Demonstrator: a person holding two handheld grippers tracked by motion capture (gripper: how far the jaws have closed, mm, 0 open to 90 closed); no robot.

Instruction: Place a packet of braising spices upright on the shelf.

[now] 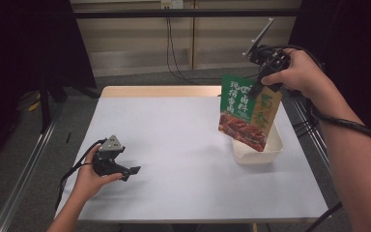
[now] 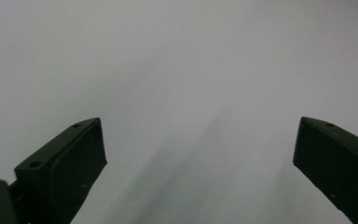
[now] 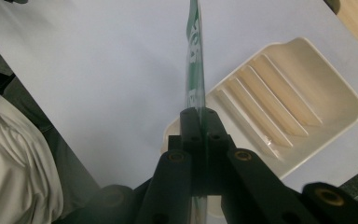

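one packet (image 1: 245, 112) hangs edge-pinched in the right gripper (image 1: 262, 85), jaws pressed together on its top rim, over the tray (image 1: 276, 145) at the table's (image 1: 174, 145) 3 o'clock. to place it well, i'd lower straight until the bottom edge meets the tray's ribbed floor, tip it flat, then release. the left gripper (image 1: 134, 170) rests at 8 o'clock, jaws spread, holding nothing.

Left gripper (image 1: 134, 170) and right gripper (image 1: 260, 86): black jaws, brass-coloured screw inserts (seen along the right gripper (image 3: 199, 112)), grey three-cornered top plates, trailing black cables; forearms bare, no sleeves.
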